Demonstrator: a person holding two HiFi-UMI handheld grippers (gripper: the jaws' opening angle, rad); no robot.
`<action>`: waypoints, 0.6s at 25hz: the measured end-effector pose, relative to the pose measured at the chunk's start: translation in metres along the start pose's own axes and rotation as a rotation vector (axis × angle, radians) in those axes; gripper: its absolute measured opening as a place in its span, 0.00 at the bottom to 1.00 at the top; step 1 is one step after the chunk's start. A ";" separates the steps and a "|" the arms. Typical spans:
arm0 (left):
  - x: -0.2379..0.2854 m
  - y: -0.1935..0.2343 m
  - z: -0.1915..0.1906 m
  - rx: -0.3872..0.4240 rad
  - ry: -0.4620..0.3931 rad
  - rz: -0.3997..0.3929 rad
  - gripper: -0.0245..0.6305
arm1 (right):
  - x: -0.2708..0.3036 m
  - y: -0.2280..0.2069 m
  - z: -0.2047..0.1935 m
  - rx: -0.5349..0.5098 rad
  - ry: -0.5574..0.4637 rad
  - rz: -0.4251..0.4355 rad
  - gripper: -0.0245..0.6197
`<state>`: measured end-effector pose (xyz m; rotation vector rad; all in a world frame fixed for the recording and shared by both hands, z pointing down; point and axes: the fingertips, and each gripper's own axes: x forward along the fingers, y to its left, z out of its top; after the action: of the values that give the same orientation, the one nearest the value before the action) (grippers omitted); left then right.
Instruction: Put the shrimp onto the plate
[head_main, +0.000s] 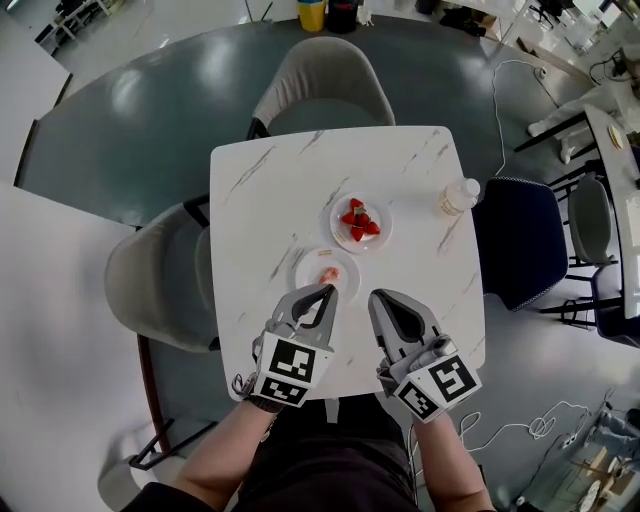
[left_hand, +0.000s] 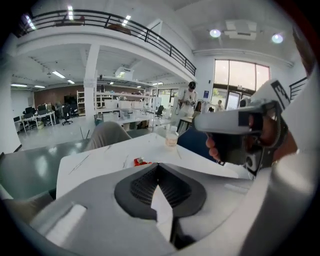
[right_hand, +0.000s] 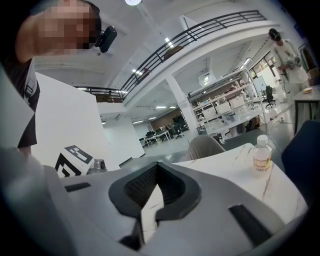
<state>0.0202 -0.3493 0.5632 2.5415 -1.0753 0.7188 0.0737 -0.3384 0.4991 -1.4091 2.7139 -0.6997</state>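
A small pink shrimp (head_main: 328, 274) lies on a small white plate (head_main: 308, 266) near the middle of the marble table (head_main: 270, 180). My left gripper (head_main: 327, 291) is shut and empty, its tips at the plate's near rim, just short of the shrimp. To its right, my right gripper (head_main: 378, 297) is also shut and holds nothing. In the left gripper view the jaws (left_hand: 159, 166) meet at the tips and hide the shrimp. The right gripper view shows closed jaws (right_hand: 157, 165) too.
A second plate (head_main: 340, 229) with cut strawberries (head_main: 359, 219) sits just beyond the shrimp plate. A small bottle (head_main: 459, 195) stands near the table's right edge. A grey chair (head_main: 320, 85) stands at the far side, another (head_main: 150, 275) at the left, and a dark chair (head_main: 520, 240) at the right.
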 end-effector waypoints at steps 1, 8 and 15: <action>-0.009 -0.004 0.013 -0.006 -0.035 -0.009 0.05 | -0.003 0.004 0.006 -0.006 -0.003 0.001 0.04; -0.079 -0.025 0.093 -0.084 -0.284 -0.033 0.05 | -0.023 0.033 0.050 -0.066 -0.015 0.016 0.04; -0.121 -0.046 0.136 -0.072 -0.390 -0.039 0.05 | -0.039 0.054 0.087 -0.109 -0.071 0.030 0.04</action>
<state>0.0263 -0.3073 0.3806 2.6958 -1.1359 0.1692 0.0726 -0.3146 0.3920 -1.3815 2.7502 -0.4978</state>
